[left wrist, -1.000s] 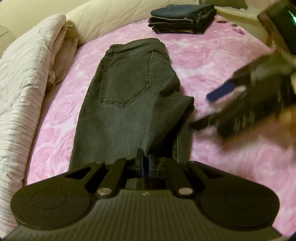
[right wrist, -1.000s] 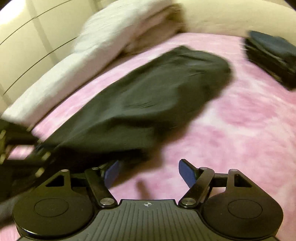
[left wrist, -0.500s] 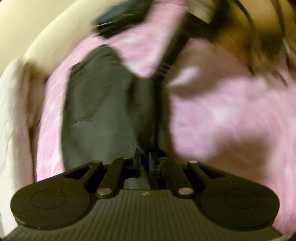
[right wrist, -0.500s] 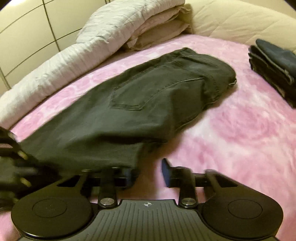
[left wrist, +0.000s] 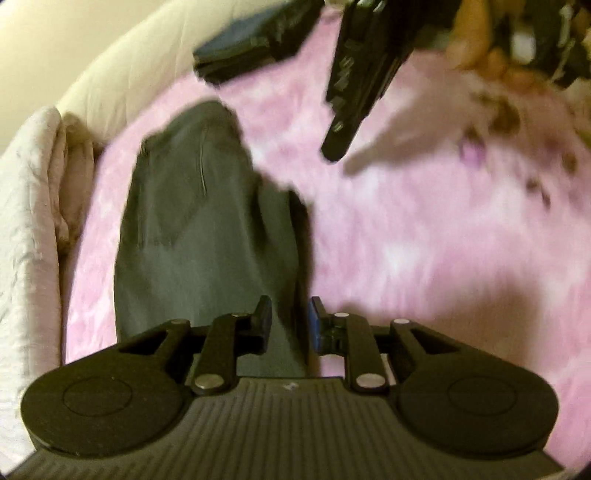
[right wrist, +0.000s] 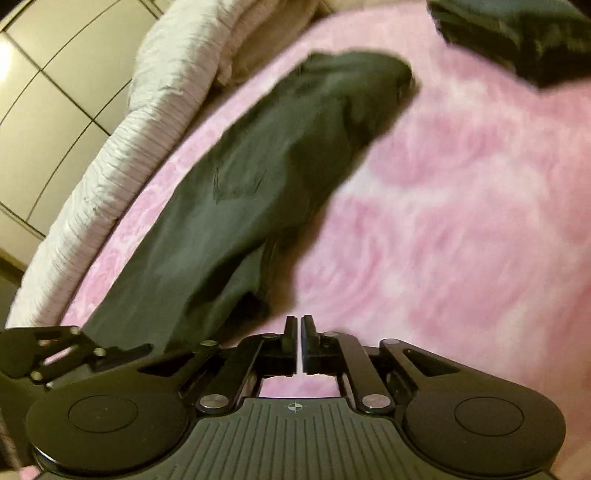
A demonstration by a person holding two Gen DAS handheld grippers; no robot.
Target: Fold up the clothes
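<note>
Dark grey jeans (left wrist: pixel 192 236) lie folded lengthwise on the pink blanket (left wrist: pixel 424 240), waist end far, leg end near, running along the left side of the bed next to the striped white duvet (left wrist: pixel 26 221). In the right wrist view the same jeans (right wrist: pixel 258 177) stretch diagonally from near-left to far-middle, pretty blurry tbh. Left gripper (left wrist: pixel 290 323) sits right over the near end of the jeans; jaws are opening, narrow gap, fabric shows between the fingers but the pads don't look like they're pressing on it. Right gripper (right wrist: pixel 299 332) is closed to a thin slit w/ nothing in it, over bare blanket just right of the jeans' near edge. From the left cam you can also see the right gripper (left wrist: pixel 351 96) coming in from the top, closed, w/ a hand (left wrist: pixel 480 48) behind it, all smeared. Stack of folded dark clothes (left wrist: pixel 255 40) sits at the far end by the cream headboard (left wrist: pixel 122 70); right cam has it top right (right wrist: pixel 517 33).
</note>
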